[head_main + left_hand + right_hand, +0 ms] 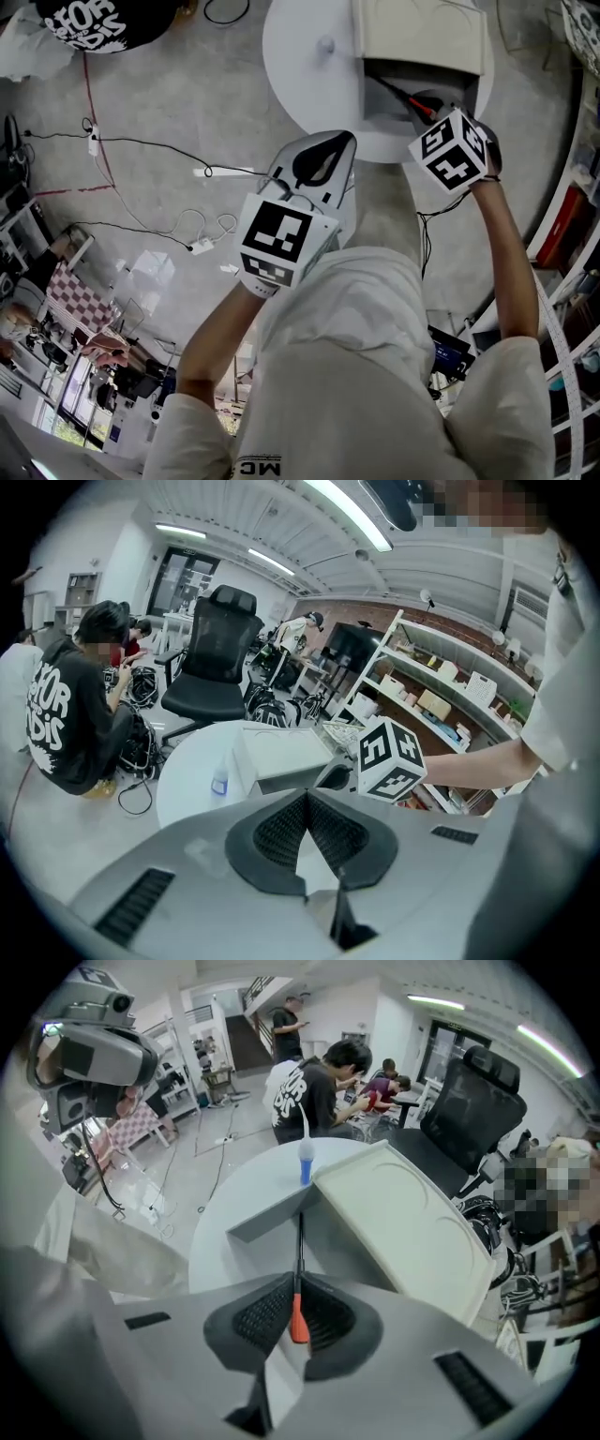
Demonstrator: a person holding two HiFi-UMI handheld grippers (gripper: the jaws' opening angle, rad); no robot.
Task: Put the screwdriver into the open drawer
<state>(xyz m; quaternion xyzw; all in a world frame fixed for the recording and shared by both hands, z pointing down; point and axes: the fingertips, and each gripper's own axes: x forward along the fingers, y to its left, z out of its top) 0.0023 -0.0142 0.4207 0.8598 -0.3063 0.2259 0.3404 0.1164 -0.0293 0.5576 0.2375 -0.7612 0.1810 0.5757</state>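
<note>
Placing step: right tongs (299,1279) pinch the screwdriver (298,1321), shaft poking into the open drawer (267,1215); left tongs (307,801) closed, empty. Next, likely: lower, let go.

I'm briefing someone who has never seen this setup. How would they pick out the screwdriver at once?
Find the round white table with the cream drawer unit on it, its drawer pulled open. At that drawer the right gripper has its jaws shut on the screwdriver. It is the only slim tool there: orange handle, dark shaft pointing into the drawer.
</note>
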